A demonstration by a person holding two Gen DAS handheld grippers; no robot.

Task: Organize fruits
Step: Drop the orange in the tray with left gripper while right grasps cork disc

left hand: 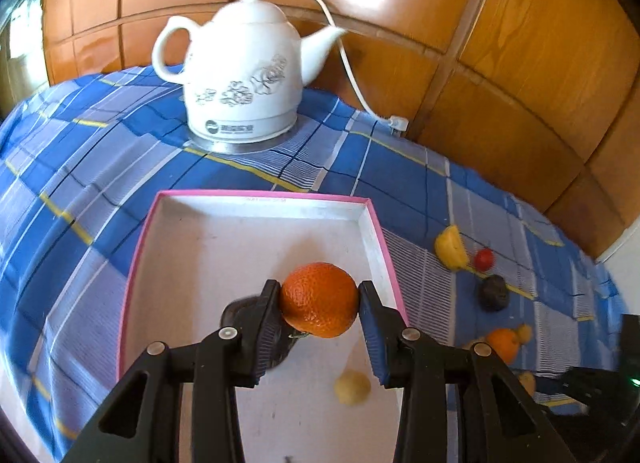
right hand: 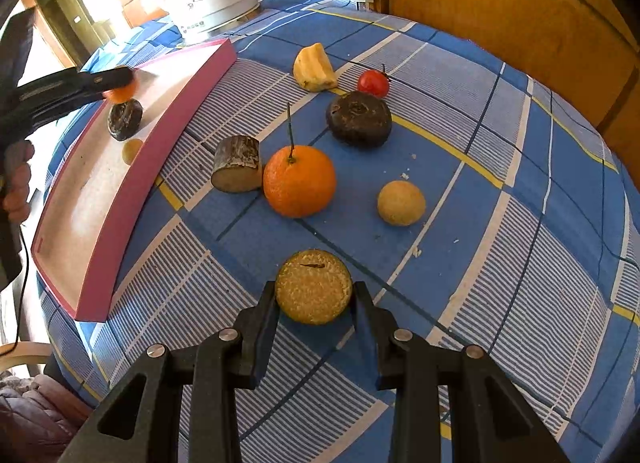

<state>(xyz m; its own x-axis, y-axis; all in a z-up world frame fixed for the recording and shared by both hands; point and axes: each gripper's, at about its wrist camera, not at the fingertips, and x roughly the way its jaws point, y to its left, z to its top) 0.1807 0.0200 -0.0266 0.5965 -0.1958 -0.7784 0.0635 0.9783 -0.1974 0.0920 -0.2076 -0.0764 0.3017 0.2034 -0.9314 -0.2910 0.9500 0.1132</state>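
My left gripper is shut on an orange mandarin and holds it above the pink-rimmed white box. Inside the box, a dark fruit lies partly hidden behind the left finger, and a small yellow ball lies nearer me. My right gripper is shut on a rough tan round fruit low over the blue checked cloth. Beyond it lie a stemmed orange, a brown cut chunk, a dark fruit, a tan ball, a red tomato and a yellow piece.
A white kettle on its base stands behind the box, and its cord runs to a plug at the wooden wall. In the right wrist view the box lies to the left, with a person's hand beside it.
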